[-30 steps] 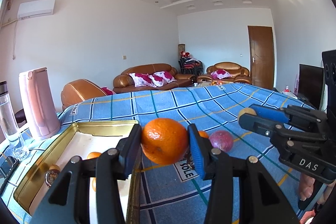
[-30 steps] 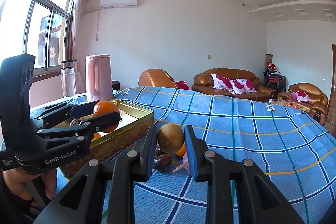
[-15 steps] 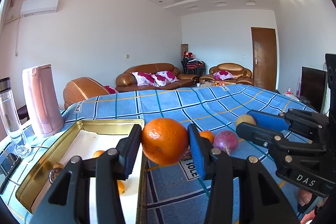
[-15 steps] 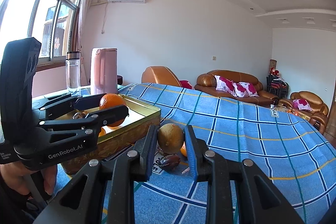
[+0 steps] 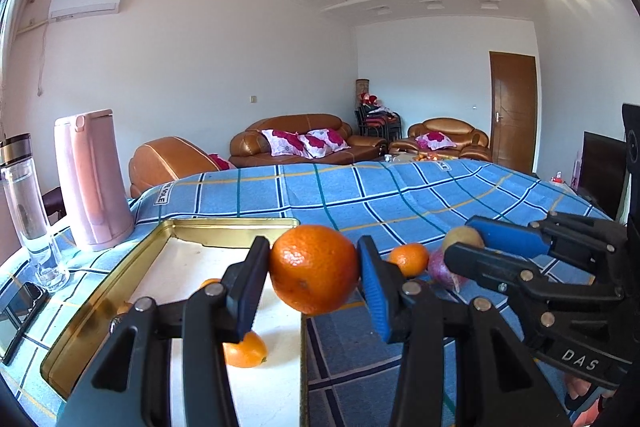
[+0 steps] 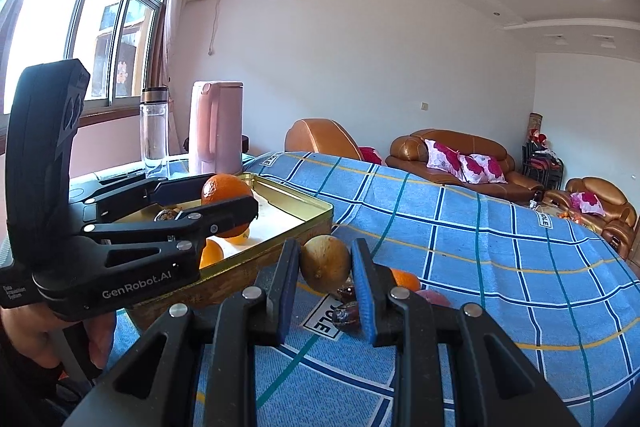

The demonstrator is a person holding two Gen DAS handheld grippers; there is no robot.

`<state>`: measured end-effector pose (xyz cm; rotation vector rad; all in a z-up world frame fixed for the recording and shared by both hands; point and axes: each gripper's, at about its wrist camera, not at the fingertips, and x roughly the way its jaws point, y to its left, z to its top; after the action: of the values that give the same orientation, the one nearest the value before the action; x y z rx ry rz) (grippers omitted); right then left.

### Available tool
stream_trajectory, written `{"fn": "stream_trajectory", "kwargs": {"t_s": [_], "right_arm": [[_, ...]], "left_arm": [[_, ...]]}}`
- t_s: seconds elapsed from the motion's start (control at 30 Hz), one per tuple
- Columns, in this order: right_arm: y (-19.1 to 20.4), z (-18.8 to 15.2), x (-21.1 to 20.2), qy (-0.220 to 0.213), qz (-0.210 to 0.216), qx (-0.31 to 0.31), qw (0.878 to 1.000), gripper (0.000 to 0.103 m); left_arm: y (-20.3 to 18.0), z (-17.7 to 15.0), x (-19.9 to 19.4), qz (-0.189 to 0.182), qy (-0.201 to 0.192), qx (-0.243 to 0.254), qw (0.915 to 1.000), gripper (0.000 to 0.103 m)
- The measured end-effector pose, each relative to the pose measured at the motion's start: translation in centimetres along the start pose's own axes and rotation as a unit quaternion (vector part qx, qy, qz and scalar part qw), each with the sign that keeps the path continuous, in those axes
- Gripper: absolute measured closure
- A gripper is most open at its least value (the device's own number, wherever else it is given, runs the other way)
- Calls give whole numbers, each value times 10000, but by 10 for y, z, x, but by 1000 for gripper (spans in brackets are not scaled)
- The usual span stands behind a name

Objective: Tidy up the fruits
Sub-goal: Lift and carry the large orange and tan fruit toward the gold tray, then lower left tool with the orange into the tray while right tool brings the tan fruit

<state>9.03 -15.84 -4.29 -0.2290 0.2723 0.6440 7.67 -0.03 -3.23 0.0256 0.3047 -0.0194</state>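
Observation:
My left gripper [image 5: 313,269] is shut on a big orange [image 5: 314,269], held in the air over the right rim of the gold tin tray [image 5: 224,225]. From the right wrist view the same orange [image 6: 224,189] hangs above the tray [image 6: 310,201]. My right gripper [image 6: 325,267] is shut on a round brown-green fruit [image 6: 325,263], just right of the tray's near corner and above the cloth. Two small oranges [image 5: 245,349] lie in the tray. On the cloth lie a small orange [image 5: 409,259], a purple-red fruit [image 5: 444,269] and dark dates [image 6: 347,313].
A pink kettle [image 5: 92,183], a glass bottle [image 5: 30,211] and a phone [image 5: 18,311] stand left of the tray. Blue checked cloth [image 5: 400,195] stretches far to the right. A person's hand [image 6: 40,339] holds the left gripper's handle.
Both grippers have drifted left toward the tray with their fruit. The orange has gone from beside the tray's right rim to over it. Neither grip has changed.

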Motion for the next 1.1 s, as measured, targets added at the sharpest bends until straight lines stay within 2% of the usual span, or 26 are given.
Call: {"fn": "stream_trajectory", "kwargs": {"t_s": [0.3, 0.8, 1.1], "right_arm": [[19, 13, 15, 46, 231, -164, 9996, 75], [59, 28, 44, 134, 581, -424, 9973, 75], [85, 29, 63, 319, 848, -575, 9942, 75]], "left_arm": [[22, -2, 3, 285, 270, -128, 9991, 56], [62, -12, 0, 598, 485, -377, 9963, 56], [91, -20, -1, 919, 718, -484, 9920, 56]]}}
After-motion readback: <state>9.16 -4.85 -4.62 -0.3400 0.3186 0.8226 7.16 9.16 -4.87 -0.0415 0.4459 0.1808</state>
